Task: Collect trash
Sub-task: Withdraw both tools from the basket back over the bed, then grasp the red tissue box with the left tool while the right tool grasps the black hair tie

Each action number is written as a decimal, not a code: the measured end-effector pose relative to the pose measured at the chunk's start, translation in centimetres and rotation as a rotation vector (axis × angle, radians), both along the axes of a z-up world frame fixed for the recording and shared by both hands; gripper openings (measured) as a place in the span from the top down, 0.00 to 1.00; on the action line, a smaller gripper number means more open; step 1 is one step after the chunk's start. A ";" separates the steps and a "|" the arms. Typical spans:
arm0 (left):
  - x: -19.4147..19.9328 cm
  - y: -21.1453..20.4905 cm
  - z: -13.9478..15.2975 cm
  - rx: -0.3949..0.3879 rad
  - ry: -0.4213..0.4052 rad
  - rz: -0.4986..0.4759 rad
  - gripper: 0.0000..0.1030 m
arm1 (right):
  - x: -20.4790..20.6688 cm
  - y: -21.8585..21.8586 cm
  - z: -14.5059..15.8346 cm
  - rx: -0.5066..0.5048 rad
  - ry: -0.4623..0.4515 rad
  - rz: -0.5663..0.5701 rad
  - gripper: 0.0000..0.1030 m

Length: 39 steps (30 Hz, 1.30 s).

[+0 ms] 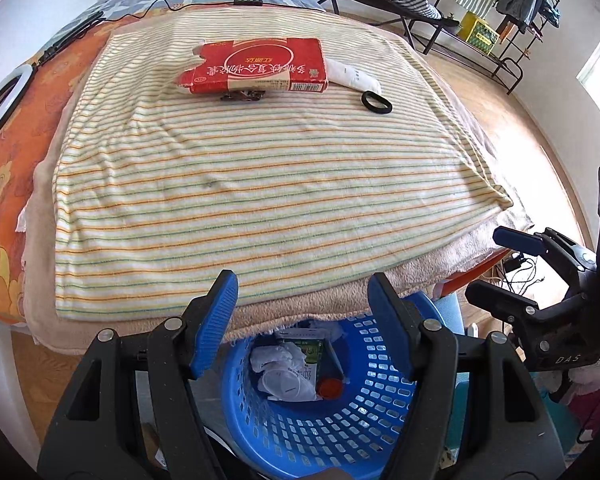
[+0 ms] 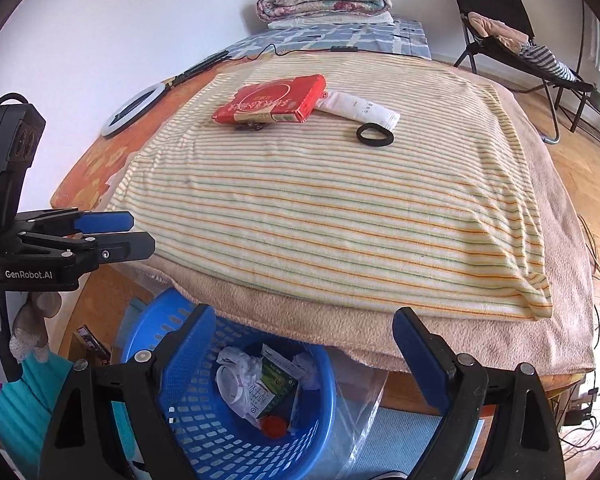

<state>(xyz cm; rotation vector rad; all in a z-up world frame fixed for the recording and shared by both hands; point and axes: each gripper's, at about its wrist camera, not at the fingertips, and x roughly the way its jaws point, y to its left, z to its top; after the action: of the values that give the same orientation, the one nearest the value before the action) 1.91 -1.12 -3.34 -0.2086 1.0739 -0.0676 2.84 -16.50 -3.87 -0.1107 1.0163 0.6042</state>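
Red carton (image 1: pixel 256 66) flat on striped towel (image 1: pixel 260 184)

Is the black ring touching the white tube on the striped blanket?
Cannot tell. In the right wrist view the black ring lies right at the flat end of the white tube, with no clear gap or overlap; the left wrist view looks alike.

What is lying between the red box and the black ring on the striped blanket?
A white tube lies there, one end tucked under the red box, the other beside the black ring. The right wrist view shows this most clearly.
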 end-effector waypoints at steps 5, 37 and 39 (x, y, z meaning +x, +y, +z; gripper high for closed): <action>1.8 1.1 0.6 -0.009 -0.011 0.023 0.33 | 2.4 -0.3 0.7 0.011 -0.010 -0.017 0.11; 27.1 8.1 -0.4 -0.036 0.044 0.000 0.33 | 13.2 -0.2 0.9 0.105 0.057 -0.050 0.11; 27.5 8.4 -0.9 -0.057 0.068 -0.009 0.33 | 13.2 0.0 0.8 0.112 0.064 -0.047 0.11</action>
<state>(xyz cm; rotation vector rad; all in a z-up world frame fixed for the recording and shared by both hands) 29.38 7.25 -4.21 -0.2589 1.1412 -0.1004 16.04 -16.49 -3.04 0.0313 1.0413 0.6241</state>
